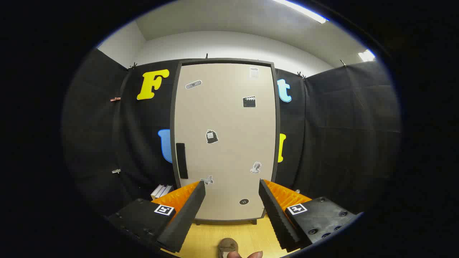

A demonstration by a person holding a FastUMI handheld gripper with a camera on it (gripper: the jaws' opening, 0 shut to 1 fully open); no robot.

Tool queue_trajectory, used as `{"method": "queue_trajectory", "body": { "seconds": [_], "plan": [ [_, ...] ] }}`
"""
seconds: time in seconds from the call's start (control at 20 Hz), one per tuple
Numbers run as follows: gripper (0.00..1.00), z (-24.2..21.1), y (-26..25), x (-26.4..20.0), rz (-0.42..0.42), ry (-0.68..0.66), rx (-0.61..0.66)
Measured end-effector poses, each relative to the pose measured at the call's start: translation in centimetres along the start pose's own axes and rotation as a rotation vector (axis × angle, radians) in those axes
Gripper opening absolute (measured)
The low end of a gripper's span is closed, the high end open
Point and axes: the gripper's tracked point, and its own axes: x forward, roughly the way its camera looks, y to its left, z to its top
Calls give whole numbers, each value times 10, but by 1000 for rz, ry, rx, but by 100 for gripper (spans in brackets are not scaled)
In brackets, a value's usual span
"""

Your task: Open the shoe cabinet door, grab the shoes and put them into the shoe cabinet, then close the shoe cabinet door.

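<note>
The shoe cabinet (225,141) stands straight ahead against the black cloth wall. Its beige door is closed and carries several small stickers. A dark vertical handle (181,160) runs along the door's left side, at about mid height. My gripper (232,188) is open and holds nothing, its fingers spread wide and pointing at the lower part of the door, some way short of it. On the wooden floor just below the fingers lies a brownish rounded thing (228,246), perhaps part of a shoe, with fingertips (247,254) of a hand next to it.
A light wooden floor (211,234) runs from the fingers to the cabinet's foot. Small white boxes (162,190) sit on the floor left of the cabinet. Black cloth walls close in left and right.
</note>
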Motion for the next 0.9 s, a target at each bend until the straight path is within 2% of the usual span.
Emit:
{"method": "queue_trajectory", "body": {
  "seconds": [0.9],
  "plan": [
    [98, 1, 4, 9, -7, -4, 1]
  ]
}}
